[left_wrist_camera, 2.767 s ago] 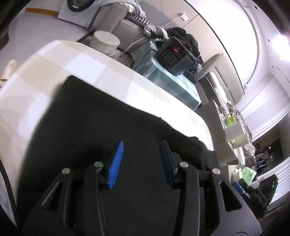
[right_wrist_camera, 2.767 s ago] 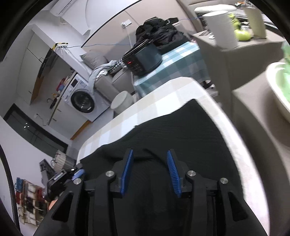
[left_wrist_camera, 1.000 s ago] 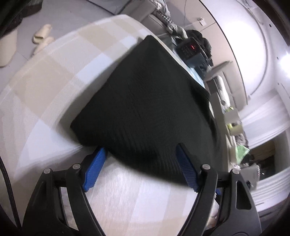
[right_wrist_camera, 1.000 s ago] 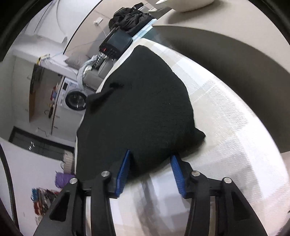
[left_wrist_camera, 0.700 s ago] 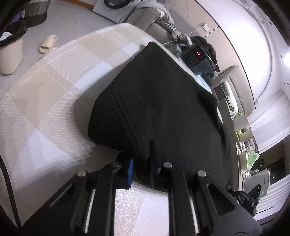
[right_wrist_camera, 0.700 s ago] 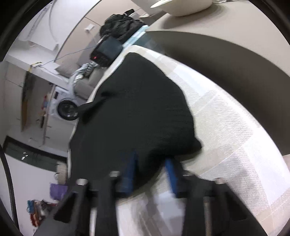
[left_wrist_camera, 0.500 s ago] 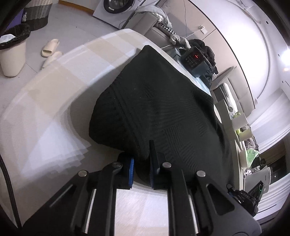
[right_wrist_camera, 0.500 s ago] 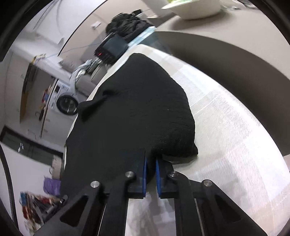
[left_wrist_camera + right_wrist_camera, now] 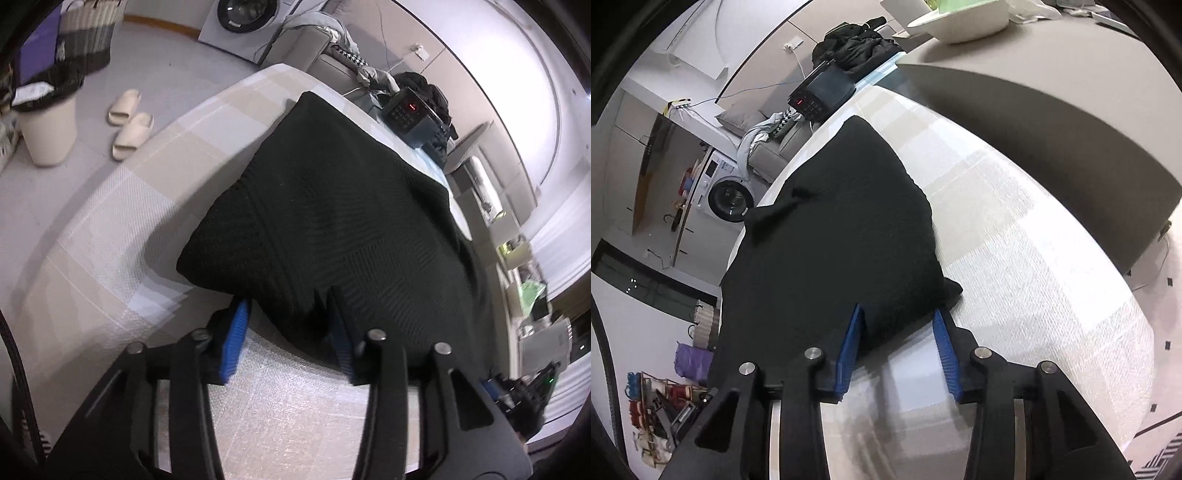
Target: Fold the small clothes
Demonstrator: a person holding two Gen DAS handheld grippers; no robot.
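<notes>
Clothes here means one black knit top, and it lies spread on the checked tablecloth, with its near edge right at my fingers. It looks soft and floppy, a bit thick, and not heavy, I think. It will bend and sag wherever I lift it, so it is best to hold it at the two near corners and lift both together. The knit looks rough, so I do not think it will slip much, and it will not break. My left gripper is opening now, and the near left corner of the top sits between the blue pads, but they do not squeeze it. My right gripper is opening too, and the near right corner sits between its pads in the same loose way. So I am not holding anything tight. The left view shows me things the right one does not: a pair of slippers and a pale bin on the floor at the left. The right view shows a white bowl on a grey counter far off to the right, and a small bump of cloth sticking up at the far left of the top. Both views show the washing machine and a dark box with a red light at the far end.
</notes>
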